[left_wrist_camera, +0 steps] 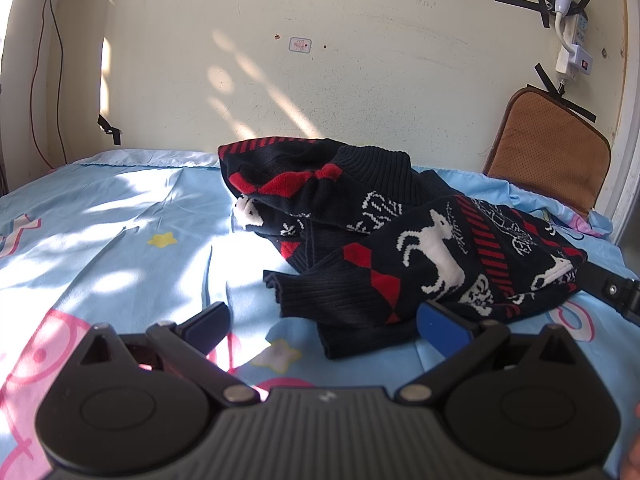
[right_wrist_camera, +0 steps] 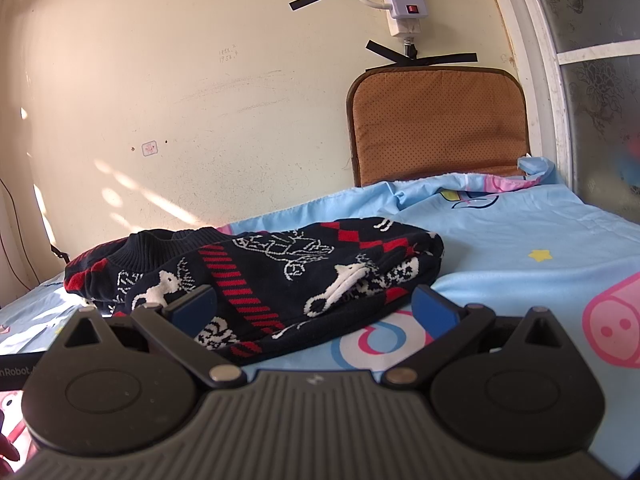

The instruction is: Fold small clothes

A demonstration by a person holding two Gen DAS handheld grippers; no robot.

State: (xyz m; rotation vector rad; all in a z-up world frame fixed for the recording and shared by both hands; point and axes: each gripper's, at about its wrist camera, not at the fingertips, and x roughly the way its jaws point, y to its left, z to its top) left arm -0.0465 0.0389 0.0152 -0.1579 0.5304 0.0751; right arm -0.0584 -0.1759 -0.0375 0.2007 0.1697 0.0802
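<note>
Two sets of tongs, both spread apart, holding nothing. Left tongs (left_wrist_camera: 323, 320) low over the bed sheet (left_wrist_camera: 120, 216); dark knit sweater (left_wrist_camera: 400, 240) (crumpled, reindeer pattern) lies ahead and rightward, its cuff between the fingers. Right tongs (right_wrist_camera: 314, 304) sit just before the sweater's hem.

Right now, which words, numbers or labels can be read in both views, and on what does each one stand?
"nRobot": cut-off print on the black bar at the left edge of the right wrist view.
Pencilled numbers on the wall: too faint to read.
Small sticker on the wall: too blurred.
Knitted sweater: patterns only, no words.
</note>
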